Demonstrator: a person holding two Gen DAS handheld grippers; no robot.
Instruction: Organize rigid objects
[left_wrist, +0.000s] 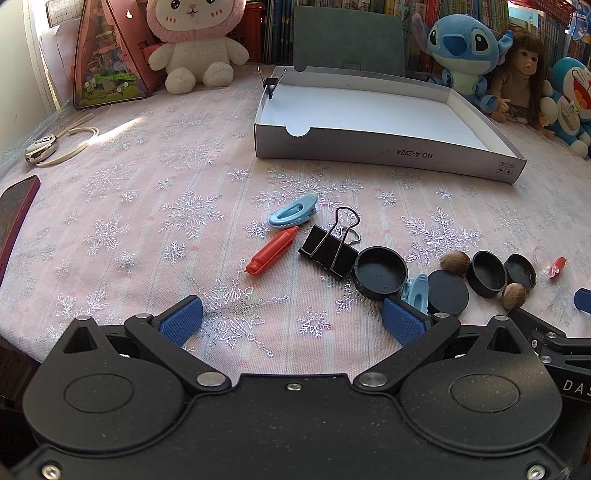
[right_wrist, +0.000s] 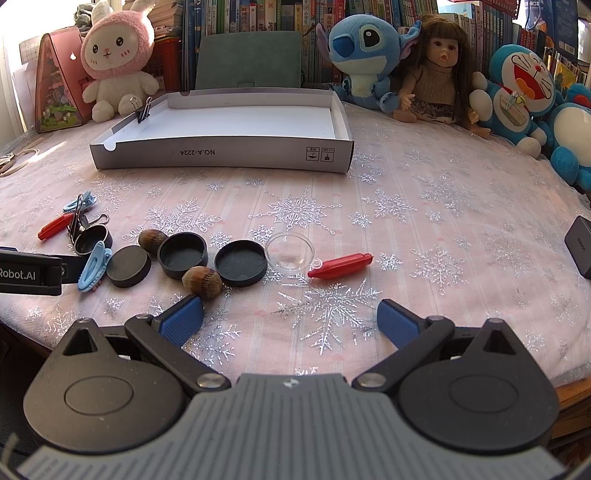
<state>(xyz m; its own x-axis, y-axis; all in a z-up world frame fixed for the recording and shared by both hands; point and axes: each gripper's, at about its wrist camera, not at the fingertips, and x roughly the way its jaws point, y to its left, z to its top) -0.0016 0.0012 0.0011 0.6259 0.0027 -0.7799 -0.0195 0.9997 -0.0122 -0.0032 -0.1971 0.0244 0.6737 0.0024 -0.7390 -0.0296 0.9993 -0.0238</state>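
Both grippers, left (left_wrist: 291, 314) and right (right_wrist: 290, 317), hover with jaws apart and empty above a snowflake cloth (right_wrist: 424, 192). Caps (right_wrist: 183, 254), clips (left_wrist: 328, 247), nuts (right_wrist: 202, 282) and red pieces (right_wrist: 340, 265) lie scattered between them and the tray (right_wrist: 229, 153), which looks empty except for one clip (right_wrist: 144, 110) on its rim.

Open cloth on the desk (right_wrist: 424, 206) between white box (right_wrist: 221, 153) and the clutter row: clear passage. Box interior bare except a binder clip (right_wrist: 142, 109) on its left wall. Caps (right_wrist: 183, 254), nuts (right_wrist: 202, 282), clips crowd near-left of the box; plush toys (right_wrist: 517, 92) wall off its far-right side.
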